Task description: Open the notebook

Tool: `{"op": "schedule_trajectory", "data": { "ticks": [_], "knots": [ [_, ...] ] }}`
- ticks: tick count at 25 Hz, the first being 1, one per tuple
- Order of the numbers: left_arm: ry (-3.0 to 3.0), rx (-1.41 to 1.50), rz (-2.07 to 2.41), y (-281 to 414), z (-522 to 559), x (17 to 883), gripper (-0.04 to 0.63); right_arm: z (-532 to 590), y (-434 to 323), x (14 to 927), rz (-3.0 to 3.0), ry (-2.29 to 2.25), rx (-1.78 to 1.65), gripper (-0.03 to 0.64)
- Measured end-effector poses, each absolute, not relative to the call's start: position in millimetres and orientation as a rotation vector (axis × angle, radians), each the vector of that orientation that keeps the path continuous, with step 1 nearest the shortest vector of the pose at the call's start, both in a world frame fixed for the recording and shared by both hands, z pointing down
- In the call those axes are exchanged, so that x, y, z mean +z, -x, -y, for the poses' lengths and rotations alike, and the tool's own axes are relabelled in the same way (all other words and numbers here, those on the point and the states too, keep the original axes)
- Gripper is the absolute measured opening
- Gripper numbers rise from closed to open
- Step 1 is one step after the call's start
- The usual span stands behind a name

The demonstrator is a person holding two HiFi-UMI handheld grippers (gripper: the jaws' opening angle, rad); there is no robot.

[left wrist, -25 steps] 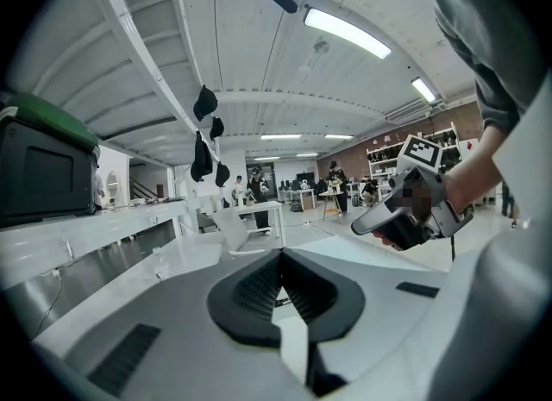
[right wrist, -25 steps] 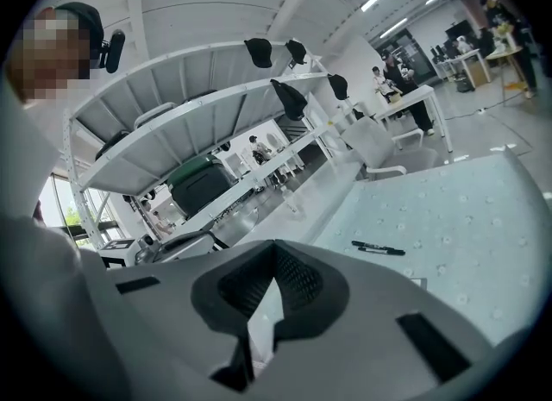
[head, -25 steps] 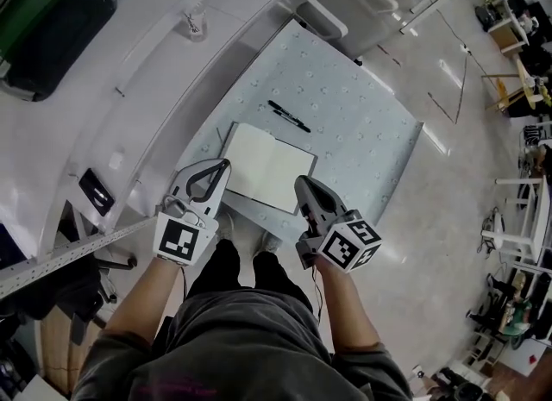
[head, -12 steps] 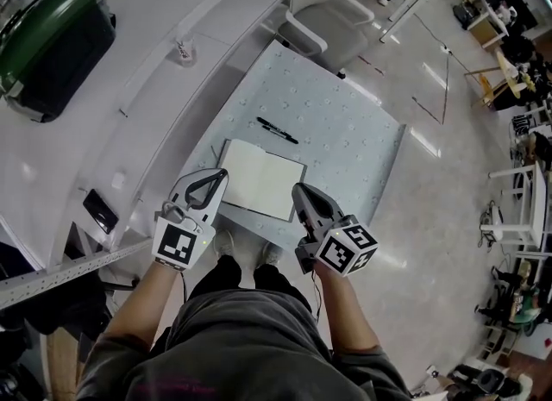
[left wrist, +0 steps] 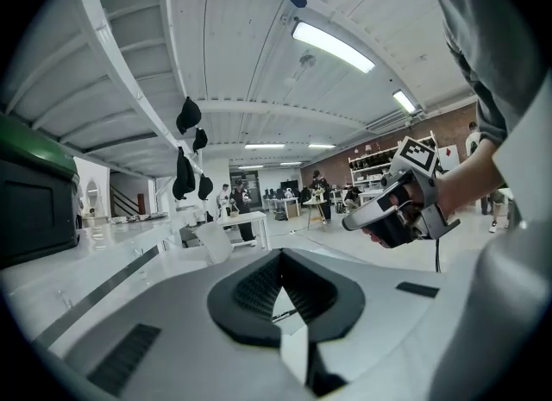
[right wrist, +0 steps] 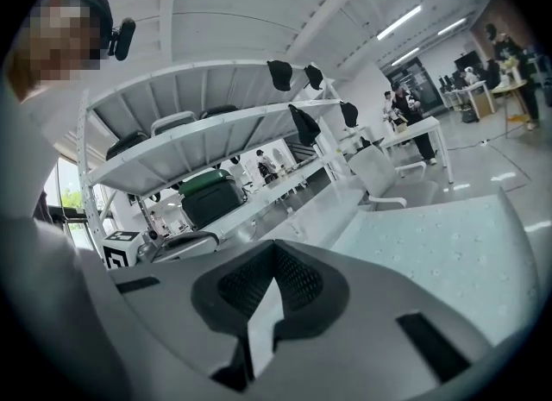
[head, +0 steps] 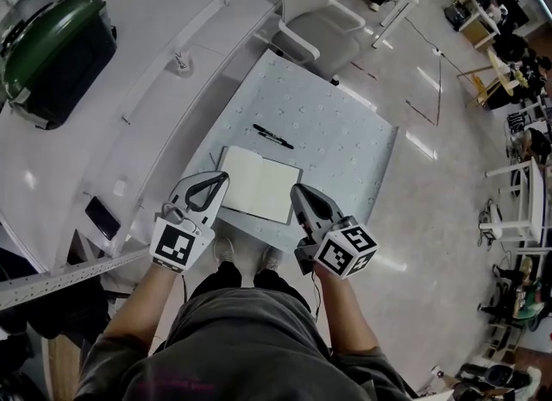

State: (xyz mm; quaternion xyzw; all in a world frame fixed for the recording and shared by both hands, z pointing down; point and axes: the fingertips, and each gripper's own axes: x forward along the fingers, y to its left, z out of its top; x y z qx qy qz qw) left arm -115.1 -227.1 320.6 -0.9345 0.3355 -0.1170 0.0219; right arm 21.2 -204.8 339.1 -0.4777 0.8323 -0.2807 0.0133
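Observation:
The notebook [head: 257,184] lies flat on the pale dotted table [head: 336,123] with cream pages facing up. A black pen [head: 272,136] rests just beyond it. My left gripper [head: 222,177] hangs in the air over the notebook's near left corner, jaws together and empty. My right gripper [head: 296,191] hovers by the near right corner, also closed with nothing in it. From the left gripper view, the left gripper [left wrist: 280,257] points nearly level across the room and the right gripper [left wrist: 349,222] shows to its right.
A white chair [head: 315,15] stands at the table's far end. White shelving runs along the left with a green-lidded case [head: 52,46] and a small dark device [head: 102,216] on it. A metal rail [head: 60,278] crosses the lower left. Bare floor lies to the right.
Both grippers have risen together above the table's near edge, still closed. The notebook and pen keep their places on the table, which now looks smaller and farther below.

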Motion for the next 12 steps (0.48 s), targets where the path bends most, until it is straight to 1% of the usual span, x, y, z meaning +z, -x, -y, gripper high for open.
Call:
{"op": "schedule_trajectory", "data": {
  "ticks": [12],
  "knots": [
    [2.907,-0.378,-0.977,106,228,310,0.002,204,-30,321,-2.569,1.472,-0.832,0.002]
  ]
}}
